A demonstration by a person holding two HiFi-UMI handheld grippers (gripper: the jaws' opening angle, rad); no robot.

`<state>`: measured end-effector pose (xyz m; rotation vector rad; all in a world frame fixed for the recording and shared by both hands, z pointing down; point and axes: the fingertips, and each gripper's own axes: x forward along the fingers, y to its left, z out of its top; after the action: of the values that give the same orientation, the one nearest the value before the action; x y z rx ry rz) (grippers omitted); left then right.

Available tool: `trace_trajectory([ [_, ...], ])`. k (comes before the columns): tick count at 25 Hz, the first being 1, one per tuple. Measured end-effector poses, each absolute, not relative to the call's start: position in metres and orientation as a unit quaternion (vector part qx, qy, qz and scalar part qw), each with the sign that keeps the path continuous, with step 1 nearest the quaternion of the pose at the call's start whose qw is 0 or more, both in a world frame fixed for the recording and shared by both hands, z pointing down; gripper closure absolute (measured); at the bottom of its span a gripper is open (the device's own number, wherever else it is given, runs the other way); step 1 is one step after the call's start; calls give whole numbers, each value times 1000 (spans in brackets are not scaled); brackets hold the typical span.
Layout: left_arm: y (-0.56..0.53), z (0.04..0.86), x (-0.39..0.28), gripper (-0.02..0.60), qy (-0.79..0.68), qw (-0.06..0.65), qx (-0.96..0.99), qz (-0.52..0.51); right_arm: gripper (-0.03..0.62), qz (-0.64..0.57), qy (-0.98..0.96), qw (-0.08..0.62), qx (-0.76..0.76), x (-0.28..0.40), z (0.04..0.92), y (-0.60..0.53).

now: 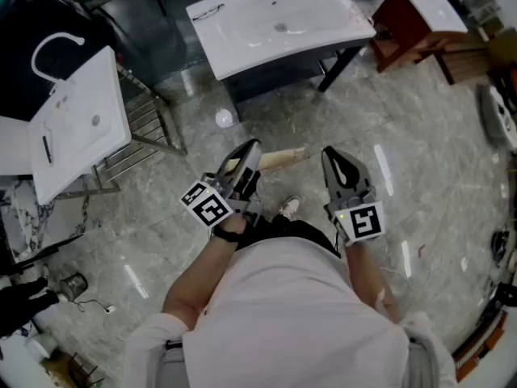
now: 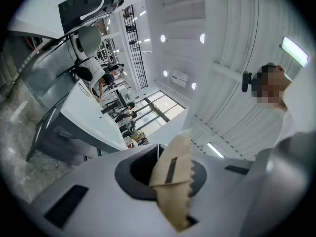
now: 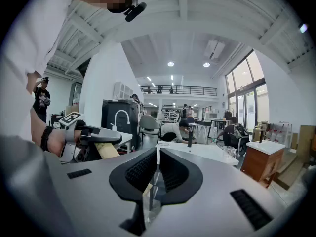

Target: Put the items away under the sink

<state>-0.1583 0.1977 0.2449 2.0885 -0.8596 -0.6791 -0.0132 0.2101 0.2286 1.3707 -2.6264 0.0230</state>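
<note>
head view: your left gripper (image 1: 249, 150) is clamped on a tan pouch (image 1: 279, 159), in front of the sink (image 1: 242, 35) and well short of it. left gripper view: the pouch sticks out past the jaws, so go in low under the sink. right gripper view: your right gripper (image 3: 157, 157) is closed and looks empty; keep it off the sink.

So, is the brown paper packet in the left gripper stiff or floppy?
Probably light: the brown paper packet looks thin, with a zigzag-cut edge. It sticks out straight from the left gripper, so likely stiff. It may crease where pinched.
</note>
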Motion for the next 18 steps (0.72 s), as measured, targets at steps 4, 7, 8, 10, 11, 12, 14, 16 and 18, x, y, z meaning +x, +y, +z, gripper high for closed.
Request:
trace_trajectory([
  [4, 201, 249, -151, 574, -342, 382, 817, -265, 549, 7, -884, 87, 459, -4, 230, 212],
  [7, 200, 250, -144, 574, -346, 381, 817, -262, 549, 7, -885, 86, 458, 3, 231, 212],
  [8, 200, 250, -141, 574, -346, 380, 817, -262, 549, 7, -885, 86, 457, 6, 231, 211],
  [10, 199, 250, -133, 574, -346, 379, 818, -260, 549, 9, -886, 85, 456, 12, 231, 210],
  [11, 199, 251, -129, 574, -346, 380, 818, -258, 549, 10, -886, 83, 456, 16, 231, 210],
  [12, 199, 253, -124, 574, -347, 382, 818, -254, 549, 12, -885, 82, 458, 20, 231, 209],
  [14, 196, 260, -112, 574, -350, 387, 819, -242, 548, 15, -883, 77, 462, 30, 232, 207],
  [16, 193, 269, -100, 574, -352, 394, 817, -232, 548, 16, -883, 75, 463, 38, 233, 205],
  [18, 190, 276, -88, 574, -355, 402, 812, -231, 548, 15, -885, 75, 459, 44, 234, 204],
])
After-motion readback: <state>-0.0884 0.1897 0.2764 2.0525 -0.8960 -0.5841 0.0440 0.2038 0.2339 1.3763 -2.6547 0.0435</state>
